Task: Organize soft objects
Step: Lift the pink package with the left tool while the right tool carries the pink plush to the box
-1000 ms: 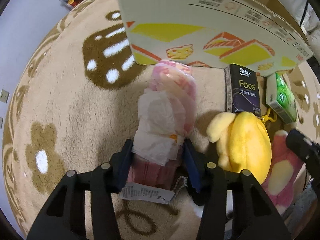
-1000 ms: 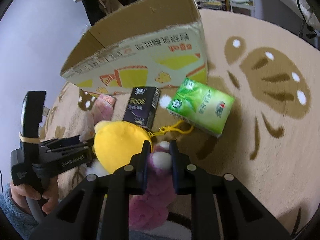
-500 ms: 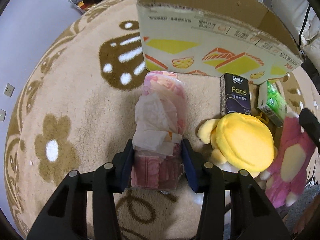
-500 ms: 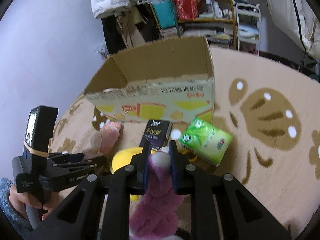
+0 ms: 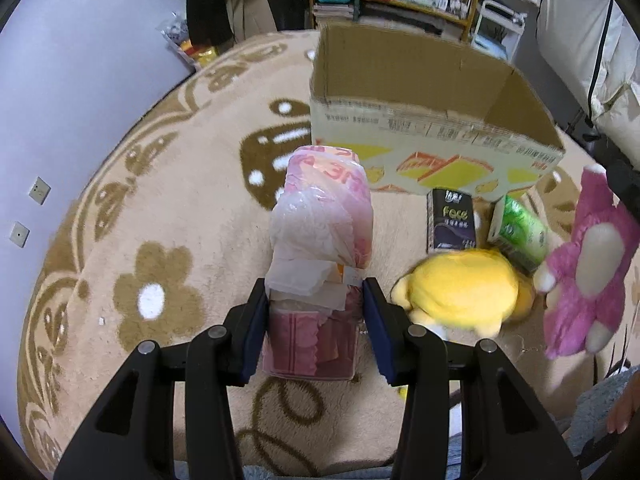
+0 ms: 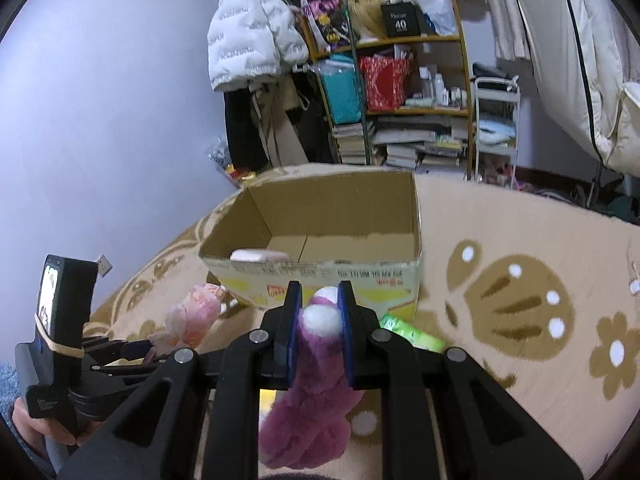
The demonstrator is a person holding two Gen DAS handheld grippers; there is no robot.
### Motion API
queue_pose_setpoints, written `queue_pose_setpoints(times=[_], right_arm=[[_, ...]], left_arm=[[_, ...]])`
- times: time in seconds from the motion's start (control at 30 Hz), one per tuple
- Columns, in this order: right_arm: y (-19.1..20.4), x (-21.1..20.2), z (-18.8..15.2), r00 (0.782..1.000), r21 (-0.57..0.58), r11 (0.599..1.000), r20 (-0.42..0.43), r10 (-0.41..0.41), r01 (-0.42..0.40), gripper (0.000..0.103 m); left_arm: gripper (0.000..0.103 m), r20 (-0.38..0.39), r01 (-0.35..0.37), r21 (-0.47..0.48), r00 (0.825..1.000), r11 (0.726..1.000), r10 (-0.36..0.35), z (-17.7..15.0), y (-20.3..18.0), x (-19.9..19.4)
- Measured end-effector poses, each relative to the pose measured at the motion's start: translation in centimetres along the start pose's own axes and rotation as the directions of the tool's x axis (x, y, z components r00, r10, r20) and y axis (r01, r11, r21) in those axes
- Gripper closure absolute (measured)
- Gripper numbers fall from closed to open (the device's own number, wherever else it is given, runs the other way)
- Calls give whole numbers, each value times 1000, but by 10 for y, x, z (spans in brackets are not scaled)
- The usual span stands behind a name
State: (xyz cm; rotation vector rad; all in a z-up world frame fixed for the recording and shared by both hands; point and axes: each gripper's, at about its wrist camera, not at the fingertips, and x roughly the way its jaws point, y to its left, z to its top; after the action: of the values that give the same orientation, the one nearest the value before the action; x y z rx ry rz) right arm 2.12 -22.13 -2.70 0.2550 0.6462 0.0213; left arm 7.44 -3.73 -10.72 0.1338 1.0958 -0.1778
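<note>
My left gripper (image 5: 316, 322) is shut on a pink tissue pack in crinkled plastic (image 5: 324, 232), held above the rug; the same pack (image 6: 192, 316) shows in the right wrist view. My right gripper (image 6: 318, 320) is shut on the white-tipped limb of a purple-pink plush toy (image 6: 308, 400), which hangs below it and appears at the right edge of the left wrist view as the plush toy (image 5: 588, 268). An open cardboard box (image 6: 320, 240) stands beyond both; a pale pink item (image 6: 258, 256) lies inside at its left. A yellow plush (image 5: 464, 292) lies on the rug.
A black tissue pack (image 5: 452, 220) and a green tissue pack (image 5: 520, 232) lie in front of the box (image 5: 432, 120). The beige patterned rug (image 5: 160, 220) spreads around. A shelf of books and clutter (image 6: 404, 120) stands behind, a lilac wall (image 6: 100, 120) at left.
Both grippers have risen with their loads: the pink pack and the purple plush have come off the rug. Both views have tilted up, and the box's open top and inside now show.
</note>
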Motion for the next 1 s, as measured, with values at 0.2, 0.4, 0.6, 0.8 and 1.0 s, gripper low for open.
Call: queue_pose_setpoints(times=[0.2, 0.4, 0.6, 0.8, 1.0], right_arm=[[1, -15, 15, 998, -4, 1000, 62, 29, -29, 85], [6, -24, 34, 991, -56, 998, 136, -10, 18, 85], [8, -28, 52, 982, -83, 995, 187, -32, 49, 85], [9, -24, 69, 973, -109, 991, 223, -50, 76, 85], [13, -15, 83, 966, -157, 982, 251, -63, 105, 85]], left_arm=[[59, 111, -9, -11, 994, 1000, 11, 2, 4, -27], [59, 230, -22, -14, 973, 1000, 25, 6, 5, -51], [59, 334, -30, -18, 942, 999, 35, 16, 5, -69], [59, 397, -56, -5, 916, 998, 53, 33, 2, -76], [59, 439, -81, 21, 896, 997, 63, 54, -3, -74]])
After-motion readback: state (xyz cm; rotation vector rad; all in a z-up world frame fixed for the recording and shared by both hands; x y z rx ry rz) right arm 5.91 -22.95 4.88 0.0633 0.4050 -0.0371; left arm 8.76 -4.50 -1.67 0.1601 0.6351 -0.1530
